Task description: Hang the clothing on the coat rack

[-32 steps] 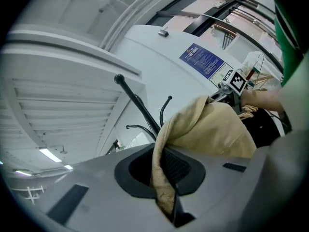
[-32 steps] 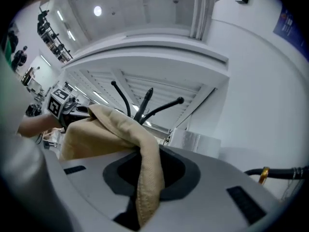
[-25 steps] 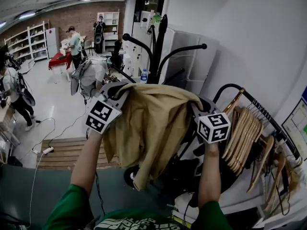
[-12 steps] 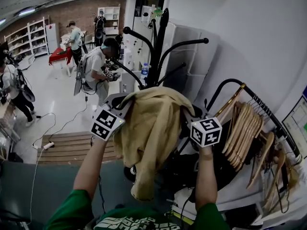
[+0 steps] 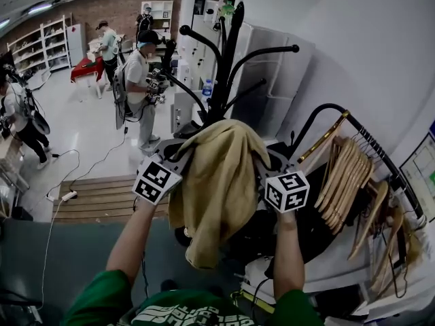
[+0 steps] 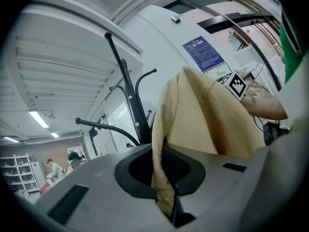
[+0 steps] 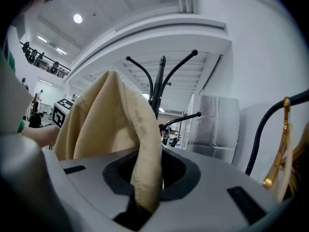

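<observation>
A tan garment (image 5: 221,182) hangs between my two grippers, held up in front of the black coat rack (image 5: 228,66). My left gripper (image 5: 178,156) is shut on one edge of the garment (image 6: 166,178), the fabric pinched between its jaws. My right gripper (image 5: 266,163) is shut on the other edge of the garment (image 7: 145,178). The rack's curved black arms (image 7: 161,76) rise just behind and above the cloth (image 6: 212,120). The garment's lower part drapes down toward my chest.
A rail with several wooden hangers (image 5: 350,189) stands at the right. A white wall (image 5: 353,60) is behind the rack. People (image 5: 139,80) stand in the room at the back left, with cables (image 5: 75,182) on the floor and a wooden pallet (image 5: 95,206).
Both grippers have come down with the garment, so its top now sits lower against the rack's arms. The person in the background has walked closer to the rack.
</observation>
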A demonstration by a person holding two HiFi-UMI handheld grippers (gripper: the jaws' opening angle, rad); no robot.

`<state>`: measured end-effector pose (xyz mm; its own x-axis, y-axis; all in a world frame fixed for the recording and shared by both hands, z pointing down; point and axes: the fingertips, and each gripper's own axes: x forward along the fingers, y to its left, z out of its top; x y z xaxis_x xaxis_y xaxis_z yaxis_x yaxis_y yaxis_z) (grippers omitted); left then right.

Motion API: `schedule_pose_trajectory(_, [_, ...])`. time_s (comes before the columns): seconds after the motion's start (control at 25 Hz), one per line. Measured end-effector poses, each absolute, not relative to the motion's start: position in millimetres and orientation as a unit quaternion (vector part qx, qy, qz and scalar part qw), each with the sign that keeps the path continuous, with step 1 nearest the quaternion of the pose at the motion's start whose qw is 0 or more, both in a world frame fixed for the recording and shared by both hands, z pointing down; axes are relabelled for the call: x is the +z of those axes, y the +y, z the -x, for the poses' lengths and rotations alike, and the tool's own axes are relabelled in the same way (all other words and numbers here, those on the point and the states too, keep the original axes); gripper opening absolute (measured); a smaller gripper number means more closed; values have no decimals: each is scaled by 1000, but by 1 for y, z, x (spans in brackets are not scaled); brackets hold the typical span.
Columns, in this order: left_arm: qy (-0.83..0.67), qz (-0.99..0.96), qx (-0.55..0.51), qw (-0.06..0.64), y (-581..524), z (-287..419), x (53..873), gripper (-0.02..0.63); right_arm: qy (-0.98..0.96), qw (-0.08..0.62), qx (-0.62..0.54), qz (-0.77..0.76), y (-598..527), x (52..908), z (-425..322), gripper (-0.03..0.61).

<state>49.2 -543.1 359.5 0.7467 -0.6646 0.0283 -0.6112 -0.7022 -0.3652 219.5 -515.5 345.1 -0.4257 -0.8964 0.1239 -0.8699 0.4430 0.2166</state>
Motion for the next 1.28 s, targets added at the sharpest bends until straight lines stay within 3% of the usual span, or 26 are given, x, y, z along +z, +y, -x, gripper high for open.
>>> schedule_pose_trajectory(0.96, [338,921,-85,173,-508,-67,379,17,-848,85,-59,-520,-493,362,-192,63])
schedule_pose_trajectory(1.28, [343,918,-72,184,-500,-64,376,20,-835,76,-61,-542,-486,362,-200,126])
